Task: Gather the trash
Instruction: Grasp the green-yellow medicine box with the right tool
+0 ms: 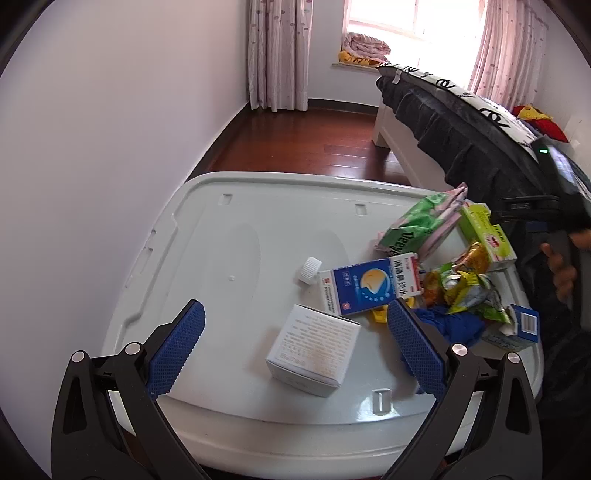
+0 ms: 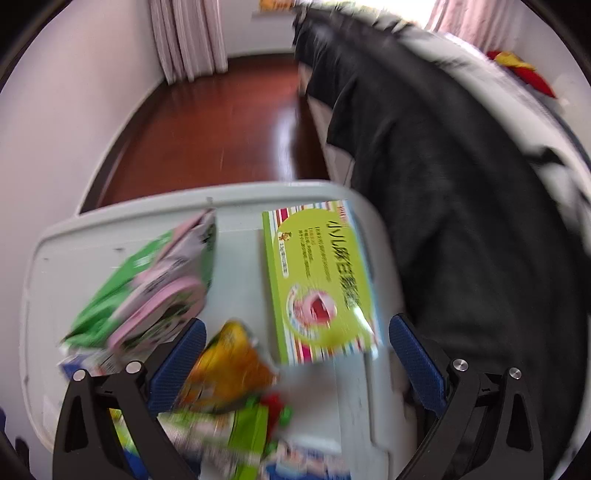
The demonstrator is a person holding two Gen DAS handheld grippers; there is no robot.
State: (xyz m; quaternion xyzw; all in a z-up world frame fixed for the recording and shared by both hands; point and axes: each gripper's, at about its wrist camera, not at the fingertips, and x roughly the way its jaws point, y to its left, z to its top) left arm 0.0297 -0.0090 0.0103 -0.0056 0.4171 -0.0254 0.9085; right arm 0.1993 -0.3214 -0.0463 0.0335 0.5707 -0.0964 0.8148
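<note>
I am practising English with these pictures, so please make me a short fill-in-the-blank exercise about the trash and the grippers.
1. The white box lies between the fingers of the ___ hand-held gripper.
2. The small bottle cap near the blue and white carton is ___ in colour.
3. Both grippers, including the right hand-held gripper, have their jaws ___.
4. The trash lies on a grey plastic ___.

Missing words: left; white; open; lid

surface: white plastic lid (image 1: pixel 229 236) | on it: white box (image 1: pixel 314 349), bottle cap (image 1: pixel 309 269), wrapper pile (image 1: pixel 461 284)

Bright window (image 1: pixel 413 26) daylight; right view motion-blurred, fisheye edges dark.
</note>
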